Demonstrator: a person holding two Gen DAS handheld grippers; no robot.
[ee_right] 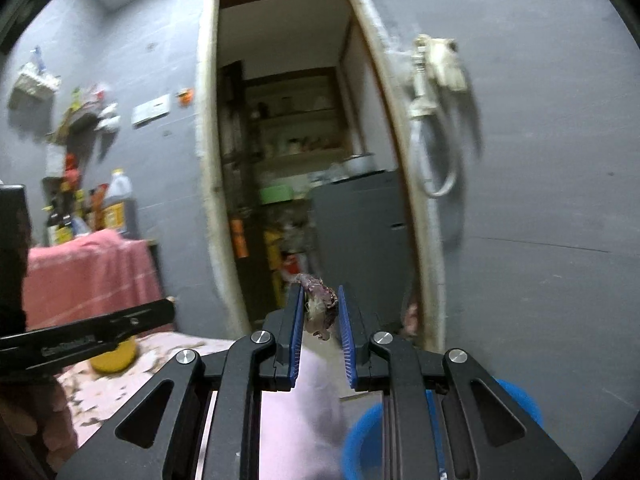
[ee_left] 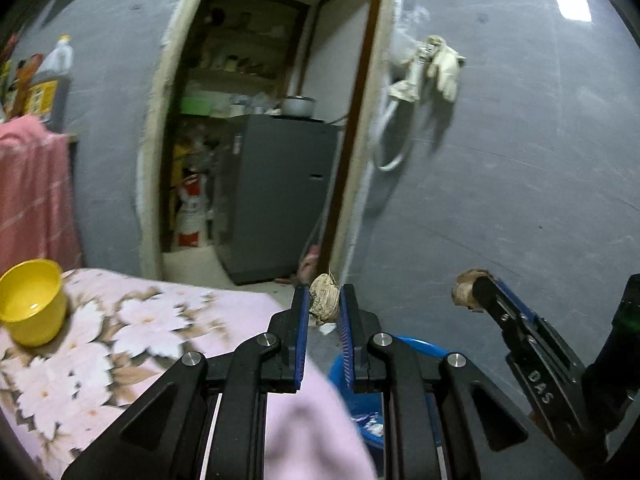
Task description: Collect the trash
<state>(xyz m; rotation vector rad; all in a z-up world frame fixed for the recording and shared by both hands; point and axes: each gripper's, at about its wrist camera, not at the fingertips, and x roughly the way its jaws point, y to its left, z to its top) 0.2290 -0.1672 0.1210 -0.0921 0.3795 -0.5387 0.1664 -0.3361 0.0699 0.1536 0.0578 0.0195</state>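
Gripping one crumpled tan wad of trash (ee_left: 325,298) between its blue pads, the left gripper (ee_left: 325,304) is closed on it, held in the air above the edge of a bed with a pink floral cover (ee_left: 120,332). The right gripper (ee_right: 319,310) is likewise clamped on one scrap, a purplish, ragged piece of trash (ee_right: 320,306) pinched near its fingertips; in the left wrist view this same tool shows at the right, a brownish lump at its tip. That makes two grippers and two pieces of trash, one in each.

Below the grippers sits one blue bin (ee_left: 362,408), beside the bed's corner, with a few pale scraps visible inside it. One yellow cup (ee_left: 30,304) stands on the floral cover, well apart from the bin. One pink towel (ee_left: 32,188) hangs at the left, with several bottles behind it. Ahead, one open doorway (ee_left: 256,120) in the grey wall shows one dark grey cabinet (ee_left: 280,196) with a metal pot on top. One pale glove (ee_left: 444,66) hangs on the wall right of the door.
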